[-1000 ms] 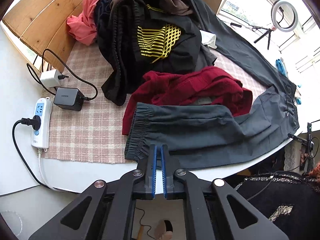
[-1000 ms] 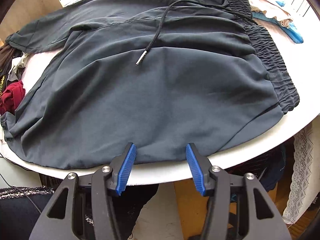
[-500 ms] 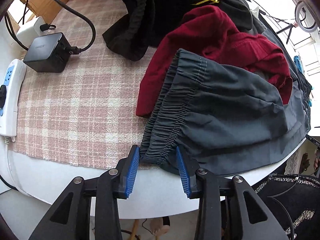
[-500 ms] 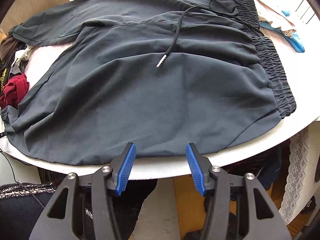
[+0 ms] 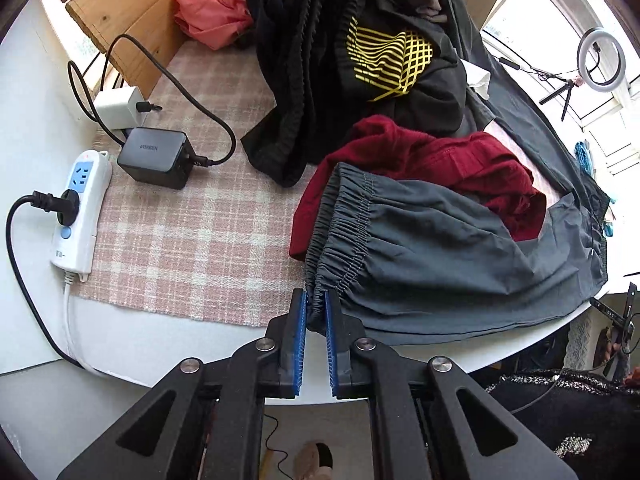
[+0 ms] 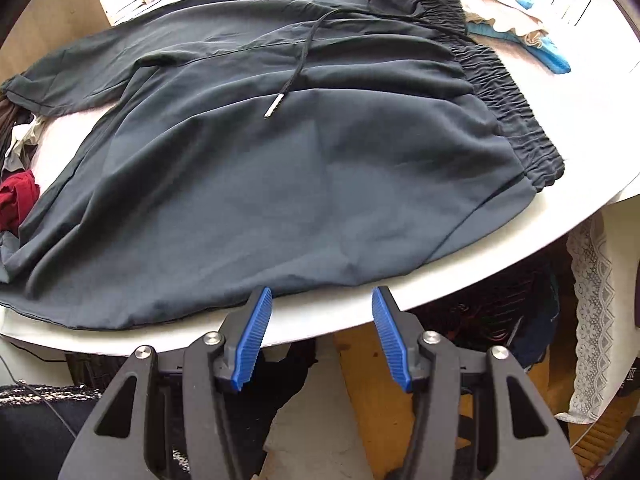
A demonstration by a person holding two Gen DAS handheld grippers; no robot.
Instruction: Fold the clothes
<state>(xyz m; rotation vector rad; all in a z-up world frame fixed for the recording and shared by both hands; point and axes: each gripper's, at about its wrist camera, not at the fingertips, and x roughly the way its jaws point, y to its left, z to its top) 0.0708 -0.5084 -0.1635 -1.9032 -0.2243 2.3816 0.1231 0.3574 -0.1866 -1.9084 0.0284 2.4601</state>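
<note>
Dark grey trousers (image 6: 304, 152) lie spread over the round white table (image 6: 600, 92), waistband (image 6: 508, 92) to the right, drawstring (image 6: 296, 76) on top. In the left wrist view one trouser leg (image 5: 440, 248) lies across a dark red garment (image 5: 424, 156). My left gripper (image 5: 316, 312) is shut on the leg's elastic cuff (image 5: 336, 240), which is pinched between the blue pads. My right gripper (image 6: 318, 304) stands open at the table's near edge, just short of the trousers' lower hem, holding nothing.
A heap of black clothes (image 5: 360, 48) with a yellow print and a pink garment (image 5: 212, 12) lies behind. On the checked cloth (image 5: 192, 236) sit a power strip (image 5: 80, 212), a black charger (image 5: 154, 156) and cables. Blue items (image 6: 544, 52) lie past the waistband.
The left gripper opened, moved onto the trouser cuff and closed on it, then drew back a little. The right gripper stayed open; its view shifted slightly along the table edge.
</note>
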